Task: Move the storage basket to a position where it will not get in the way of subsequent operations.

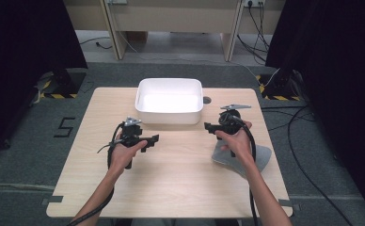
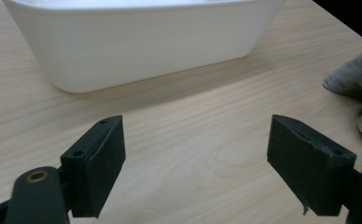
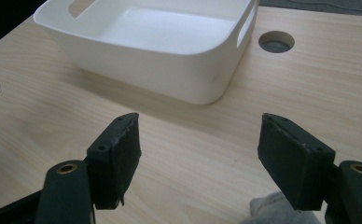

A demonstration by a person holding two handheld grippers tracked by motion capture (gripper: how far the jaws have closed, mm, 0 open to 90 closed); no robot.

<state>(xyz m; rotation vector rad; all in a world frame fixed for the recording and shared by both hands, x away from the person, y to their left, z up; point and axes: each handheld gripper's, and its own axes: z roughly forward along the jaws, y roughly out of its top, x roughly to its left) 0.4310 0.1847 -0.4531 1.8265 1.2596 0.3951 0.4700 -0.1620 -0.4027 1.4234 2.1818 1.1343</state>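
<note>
Item 1, grey cloth [image 1: 260,157]: lies flat on the table [image 1: 180,188] at about 4 o'clock from the table's centre, near the right edge. Your right forearm crosses over its left part. In the left gripper view a folded corner of it [image 2: 356,79] shows at 3 o'clock; in the right gripper view a small bit of it [image 3: 272,207] sits at 5 o'clock, low between the jaws and not touched by them.

Item 2, your right gripper [image 1: 212,127]: held just above the cloth's far left corner, pointing toward 9 o'clock. Its jaws stand wide apart with nothing pressed between them (bare tabletop shows through the gap).

Item 3, your left gripper [image 1: 153,139]: at about 9 o'clock from the table's centre, well apart from the cloth, pointing toward 3 o'clock so that the two grippers face each other. Its jaws are spread wide and empty.

Item 4, white tub [image 1: 169,101]: rectangular, rounded corners, upright at 12 o'clock on the table, near the far edge. A slot handle [image 3: 245,29] is cut in its short wall. What can be seen of the inside holds nothing.

Item 5, round hole [image 1: 207,100]: in the tabletop, just beside the tub at its 3 o'clock.

Item 6, table: pale wood grain, standing on grey carpet [image 1: 25,141].
</note>
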